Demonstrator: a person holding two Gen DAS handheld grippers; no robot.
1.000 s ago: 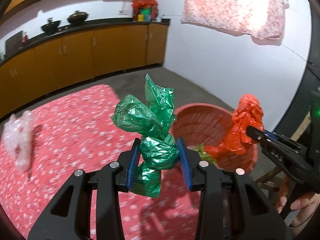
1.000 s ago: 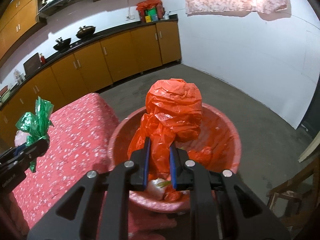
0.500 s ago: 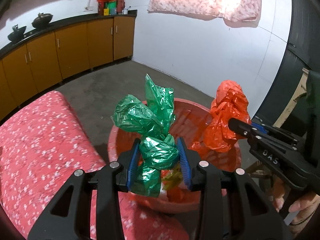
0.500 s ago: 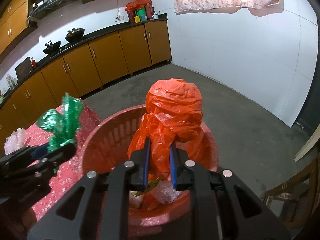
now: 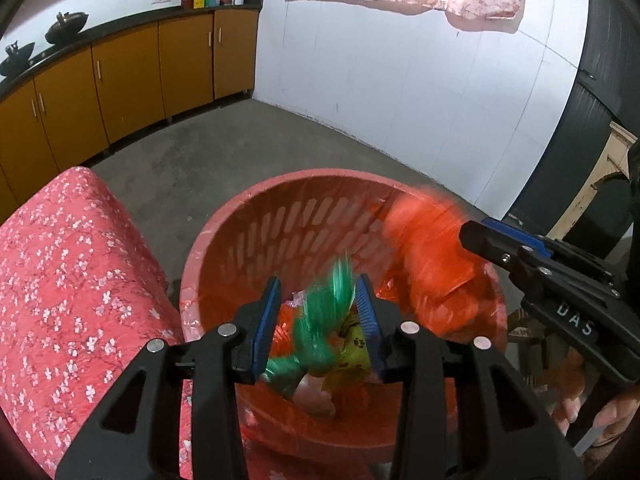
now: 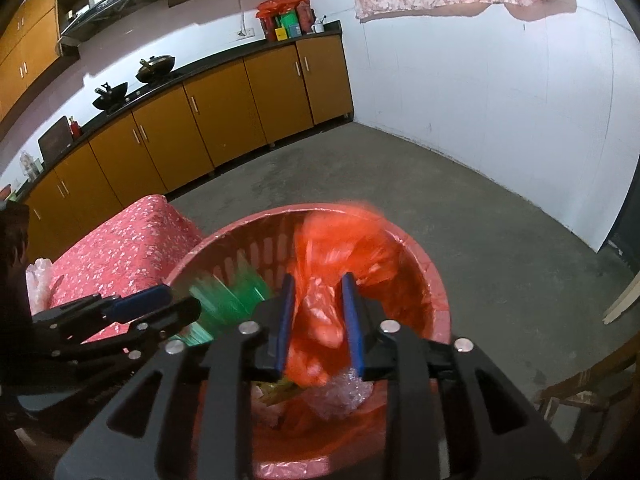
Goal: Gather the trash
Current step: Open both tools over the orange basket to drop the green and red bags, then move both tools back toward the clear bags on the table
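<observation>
Here, the left gripper [image 5: 318, 312] hangs over the red basket [image 5: 280, 236] with its jaws parted, and the green bag [image 5: 320, 332] between them is a blur, seemingly loose and dropping toward the litter below. The right gripper [image 6: 318, 316] is opening over the same basket; the orange bag [image 6: 320, 312] sits between its blue pads [image 6: 287, 320], apparently slipping free, also blurred.

The main risk is a light bag catching on a pad and riding back out when the hand lifts, or catching the rim and spilling onto the floor, since plastic film clings and drifts.

Counted: two grippers, two bags in release, one basket already holding several scraps, and one pale plastic wad [image 6: 36, 280] lying on the flowered red cloth [image 6: 120, 236] to the left.
</observation>
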